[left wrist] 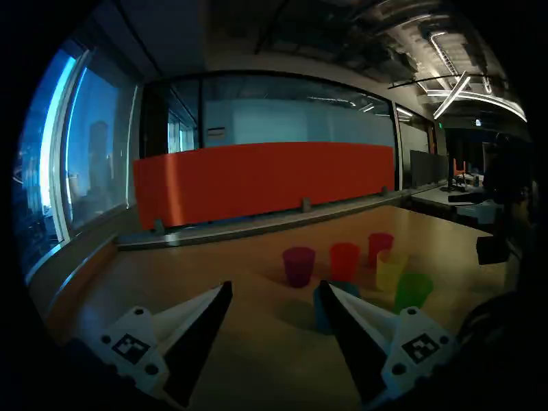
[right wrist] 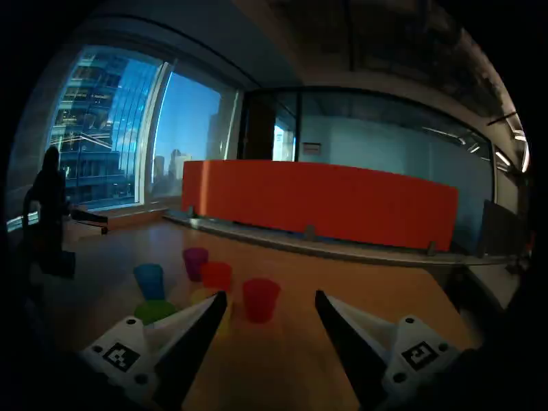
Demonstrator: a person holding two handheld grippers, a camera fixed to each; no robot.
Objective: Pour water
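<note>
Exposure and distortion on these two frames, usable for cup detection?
Left gripper view: dim overall, window glaring at left, ceiling strip lights flare, cups dark but colours readable. Right gripper view: backlit by the windows, table murky, orange partition visibly bowed by the fisheye; no motion blur in either.

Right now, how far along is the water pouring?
Barely begun. Done: nothing that shows. The coloured cups stand upright in a cluster on the table, and whether any holds water can't be told. In hand: nothing. The left gripper and right gripper are both open and empty, pointed toward the cups. Left: grasp a cup, then pour.
</note>
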